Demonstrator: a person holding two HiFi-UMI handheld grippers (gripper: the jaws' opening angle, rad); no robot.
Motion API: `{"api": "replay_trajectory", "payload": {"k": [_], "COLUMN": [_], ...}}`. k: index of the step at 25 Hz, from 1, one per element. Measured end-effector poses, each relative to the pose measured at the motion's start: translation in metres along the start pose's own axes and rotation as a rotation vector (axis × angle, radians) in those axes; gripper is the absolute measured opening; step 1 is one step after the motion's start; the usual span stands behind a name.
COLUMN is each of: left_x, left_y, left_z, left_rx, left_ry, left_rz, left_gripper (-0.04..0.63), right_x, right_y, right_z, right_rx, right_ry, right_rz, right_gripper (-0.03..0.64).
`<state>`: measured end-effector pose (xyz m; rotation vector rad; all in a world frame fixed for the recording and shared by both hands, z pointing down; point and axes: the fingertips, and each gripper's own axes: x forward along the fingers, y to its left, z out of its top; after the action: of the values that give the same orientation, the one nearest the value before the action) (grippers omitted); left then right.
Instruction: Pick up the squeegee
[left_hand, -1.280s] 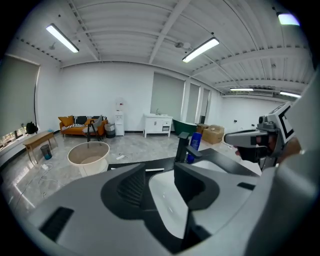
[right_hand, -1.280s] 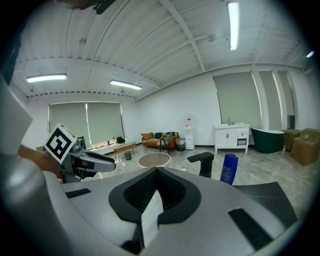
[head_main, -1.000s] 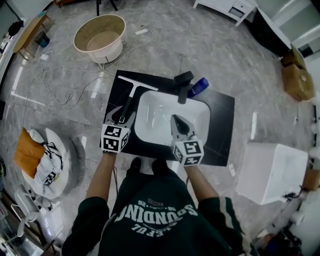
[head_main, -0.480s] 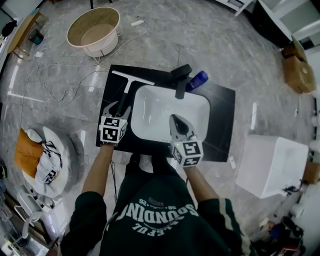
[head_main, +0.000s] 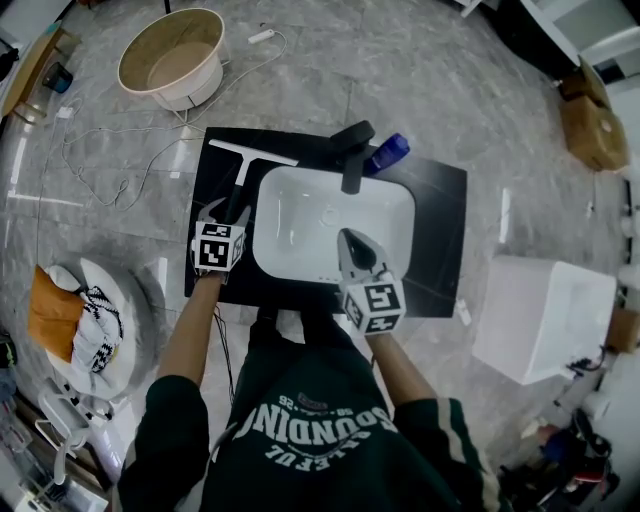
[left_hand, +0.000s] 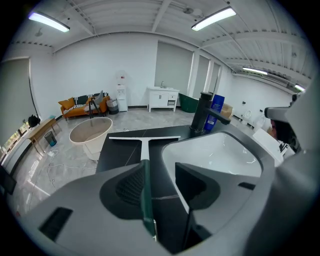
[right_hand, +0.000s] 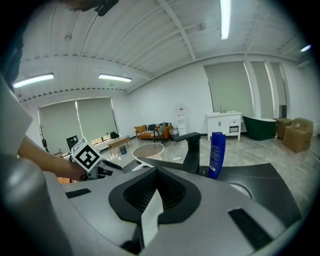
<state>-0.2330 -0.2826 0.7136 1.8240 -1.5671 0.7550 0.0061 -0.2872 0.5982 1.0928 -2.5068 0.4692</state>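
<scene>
The squeegee (head_main: 240, 172) lies on the black counter left of the sink, white blade (left_hand: 145, 138) at the far end and dark green handle (left_hand: 145, 197) pointing back at me. My left gripper (head_main: 225, 212) is open and straddles the handle. In the left gripper view (left_hand: 161, 172) the handle rests against the left jaw, with a gap to the right jaw. My right gripper (head_main: 350, 238) hovers over the near edge of the white sink (head_main: 400, 205). Its jaws are shut with nothing in them, as the right gripper view (right_hand: 155, 192) also shows.
A black faucet (head_main: 352, 160) and a blue bottle (head_main: 388, 153) stand behind the sink on the black counter (head_main: 440, 220). On the floor are a beige tub (head_main: 170, 55), cables (head_main: 100, 160), a white box (head_main: 540, 315) and a round seat with an orange cushion (head_main: 55, 305).
My left gripper has moved a little forward along the squeegee handle, toward the blade. The right gripper has stayed over the sink.
</scene>
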Motion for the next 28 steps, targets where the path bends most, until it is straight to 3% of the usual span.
{"api": "replay_trajectory", "payload": {"k": [9, 14, 21, 26, 28], "left_x": [0.037, 0.057, 0.073, 0.078, 0.078], "left_y": [0.015, 0.026, 0.039, 0.040, 0.041], "left_z": [0.000, 0.001, -0.002, -0.002, -0.001], "left_rx": [-0.013, -0.068, -0.052, -0.064, -0.077], "left_ry": [0.079, 0.144, 0.270, 0.298, 0.295], "left_rz": [0.002, 0.001, 0.039, 0.035, 0.045], "left_gripper": [0.173, 0.173, 0.172, 0.170, 0.124], "right_x": [0.000, -0.004, -0.011, -0.019, -0.022], "right_y": [-0.010, -0.016, -0.026, -0.039, -0.044], "right_z": [-0.013, -0.019, -0.021, -0.023, -0.024], "right_rx": [0.022, 0.040, 0.061, 0.078, 0.076], "right_ry": [0.034, 0.049, 0.053, 0.041, 0.039], "right_rz": [-0.020, -0.042, -0.061, -0.082, -0.088], "right_gripper": [0.000, 0.000, 0.000, 0.000, 0.000]}}
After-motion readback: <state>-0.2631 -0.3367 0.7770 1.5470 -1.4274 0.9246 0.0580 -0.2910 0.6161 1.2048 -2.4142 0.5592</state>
